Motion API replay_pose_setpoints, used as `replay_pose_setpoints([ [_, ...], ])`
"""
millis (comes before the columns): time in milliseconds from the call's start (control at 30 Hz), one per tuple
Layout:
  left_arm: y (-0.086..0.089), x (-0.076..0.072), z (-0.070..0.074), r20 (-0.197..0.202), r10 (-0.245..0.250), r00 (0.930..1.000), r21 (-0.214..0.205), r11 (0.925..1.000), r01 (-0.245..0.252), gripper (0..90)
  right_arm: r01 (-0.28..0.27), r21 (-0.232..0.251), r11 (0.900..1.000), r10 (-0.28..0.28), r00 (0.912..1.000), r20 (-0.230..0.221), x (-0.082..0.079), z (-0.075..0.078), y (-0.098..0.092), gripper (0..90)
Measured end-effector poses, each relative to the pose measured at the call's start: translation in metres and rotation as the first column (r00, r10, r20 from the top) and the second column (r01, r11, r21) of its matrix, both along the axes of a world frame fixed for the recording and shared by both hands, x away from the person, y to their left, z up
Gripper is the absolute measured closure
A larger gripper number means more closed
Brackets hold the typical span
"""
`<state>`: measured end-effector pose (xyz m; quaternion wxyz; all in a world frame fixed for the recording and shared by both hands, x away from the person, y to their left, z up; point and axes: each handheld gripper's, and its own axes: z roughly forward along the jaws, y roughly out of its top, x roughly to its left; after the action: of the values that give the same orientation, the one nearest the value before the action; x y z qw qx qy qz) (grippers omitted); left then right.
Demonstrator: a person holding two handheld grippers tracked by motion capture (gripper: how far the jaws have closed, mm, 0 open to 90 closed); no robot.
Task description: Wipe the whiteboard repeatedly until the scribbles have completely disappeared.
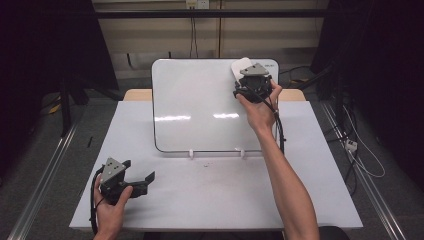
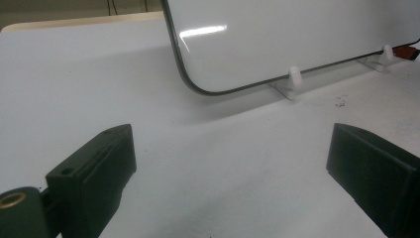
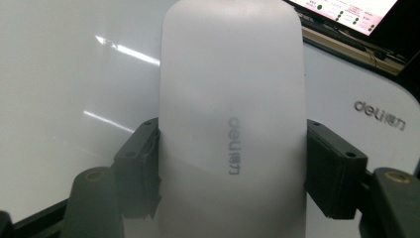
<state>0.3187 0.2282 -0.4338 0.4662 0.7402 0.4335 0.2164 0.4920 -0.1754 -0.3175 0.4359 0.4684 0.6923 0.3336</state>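
one whiteboard (image 1: pixel 200 107), one eraser (image 3: pixel 230 114) clamped by right gripper (image 3: pixel 232 166); left gripper (image 2: pixel 233 173) agape

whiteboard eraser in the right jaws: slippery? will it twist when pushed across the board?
Probably somewhat slippery: the eraser has a smooth, rounded white shell. It looks rigid, not floppy. The right gripper clamps its long sides with both jaws, so twisting seems unlikely; sliding lengthwise is the likelier failure against the glossy whiteboard.

Open tabletop (image 1: pixel 210 195) before propped whiteboard (image 1: pixel 200 107)
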Motion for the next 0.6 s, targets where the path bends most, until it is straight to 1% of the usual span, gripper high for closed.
replay_pose_setpoints([
  [67, -0.001, 0.0, 0.0, -0.002, 0.0, 1.0, -0.001, 1.0, 0.0, 4.9, 0.006, -0.013, 0.9999, -0.006, 1.0, 0.006, -0.003, -0.002, 0.002, 31.8],
  [100, -0.001, 0.0, 0.0, -0.002, 0.0, 1.0, -0.002, 1.0, 0.0, 4.9, 0.001, -0.015, 0.9999, -0.001, 1.0, 0.005, -0.004, -0.004, 0.004, 31.8],
  [133, -0.001, 0.0, 0.0, -0.001, 0.0, 1.0, -0.004, 1.0, 0.0, 4.9, -0.009, -0.015, 0.9998, 0.009, 1.0, -0.004, -0.005, -0.007, 0.006, 31.8],
  [167, -0.002, 0.001, 0.0, 0.001, -0.003, 1.0, -0.002, 1.0, 0.003, 5.0, -0.021, -0.017, 0.9996, 0.02, 0.9997, -0.013, -0.007, -0.01, 0.009, 31.8],
  [233, -0.002, 0.001, 0.0, -0.001, -0.006, 1.0, -0.001, 1.0, 0.006, 5.0, -0.048, -0.031, 0.9984, 0.047, 0.9988, -0.013, -0.011, -0.017, 0.019, 31.8],
  [267, -0.003, 0.002, -0.001, -0.003, -0.005, 1.0, 0.0, 1.0, 0.005, 5.0, -0.066, -0.043, 0.9968, 0.066, 0.9977, -0.017, -0.013, -0.021, 0.025, 31.8],
  [300, -0.003, 0.002, -0.001, -0.004, -0.006, 1.0, 0.001, 1.0, 0.006, 4.9, -0.09, -0.066, 0.9938, 0.089, 0.9959, -0.02, -0.017, -0.025, 0.035, 31.8],
  [333, -0.004, 0.002, -0.001, -0.002, -0.006, 1.0, -0.002, 1.0, 0.006, 5.0, -0.111, -0.076, 0.9909, 0.11, 0.9937, -0.023, -0.019, -0.027, 0.042, 31.8],
  [400, -0.004, 0.003, 0.0, 0.0, -0.012, 0.9999, 0.003, 0.9999, 0.012, 5.0, -0.159, -0.125, 0.9793, 0.156, 0.9871, -0.033, -0.025, -0.035, 0.063, 31.8],
  [467, -0.005, 0.002, 0.0, 0.0, -0.011, 0.9999, 0.002, 0.9999, 0.011, 5.0, -0.207, -0.156, 0.966, 0.202, 0.9784, -0.042, -0.029, -0.042, 0.083, 31.8],
  [500, -0.005, 0.002, 0.0, 0.0, -0.011, 0.9999, 0.002, 0.9999, 0.011, 5.0, -0.234, -0.19, 0.9536, 0.229, 0.9722, -0.047, -0.032, -0.046, 0.097, 31.8],
  [533, -0.005, 0.002, 0.0, -0.001, -0.011, 0.9999, 0.001, 0.9999, 0.011, 4.9, -0.252, -0.202, 0.9465, 0.246, 0.9678, -0.052, -0.033, -0.048, 0.104, 31.8],
  [567, -0.004, 0.002, 0.0, -0.002, -0.012, 0.9999, 0.001, 0.9999, 0.012, 5.0, -0.268, -0.224, 0.9371, 0.262, 0.9635, -0.056, -0.036, -0.051, 0.115, 31.8],
  [600, -0.004, 0.002, 0.0, -0.001, -0.013, 0.9999, 0.004, 0.9999, 0.013, 5.0, -0.294, -0.265, 0.9184, 0.288, 0.9557, -0.062, -0.037, -0.054, 0.127, 31.7],
])
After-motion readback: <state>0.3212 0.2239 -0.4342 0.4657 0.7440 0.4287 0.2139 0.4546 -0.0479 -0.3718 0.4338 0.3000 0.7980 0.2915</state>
